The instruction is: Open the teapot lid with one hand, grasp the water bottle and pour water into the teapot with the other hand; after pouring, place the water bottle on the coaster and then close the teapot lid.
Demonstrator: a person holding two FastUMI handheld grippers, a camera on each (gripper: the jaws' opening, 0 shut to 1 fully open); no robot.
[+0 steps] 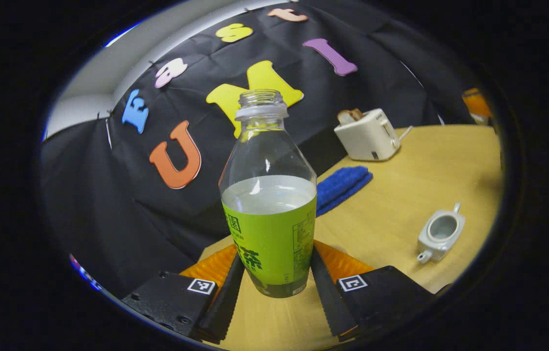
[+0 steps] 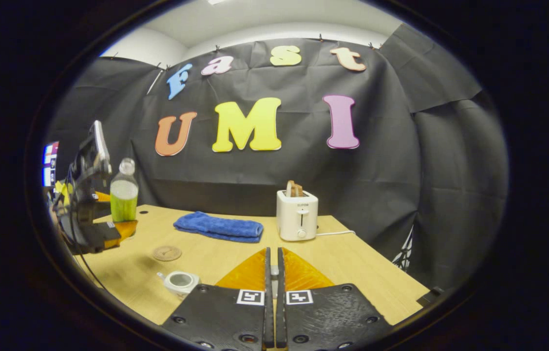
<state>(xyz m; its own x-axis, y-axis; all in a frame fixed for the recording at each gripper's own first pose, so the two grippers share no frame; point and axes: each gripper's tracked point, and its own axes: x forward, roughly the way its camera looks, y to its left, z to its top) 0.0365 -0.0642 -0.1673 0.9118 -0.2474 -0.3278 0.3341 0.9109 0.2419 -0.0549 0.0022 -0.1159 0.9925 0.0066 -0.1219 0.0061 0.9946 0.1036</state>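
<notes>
My left gripper [image 1: 274, 273] is shut on the lower part of a clear water bottle [image 1: 269, 204] that has a green label, no cap, and is about half full. The bottle hangs upright above the table's left end. In the right gripper view the same bottle [image 2: 123, 195] and the left gripper [image 2: 117, 229] show at the far left. The small white teapot [image 1: 441, 231] stands open with no lid on the wooden table, to the right of the bottle. My right gripper [image 2: 274, 256] is above and right of the teapot [image 2: 180, 282], its fingers pressed on a pale sliver, apparently the lid's knob. A round wooden coaster [image 2: 167, 253] lies behind the teapot.
A white toaster [image 2: 296, 214] with toast in it stands at the back of the table [image 2: 352, 268], its cord trailing right. A folded blue towel [image 2: 219, 226] lies to its left. The black cloth wall closes off the back and sides.
</notes>
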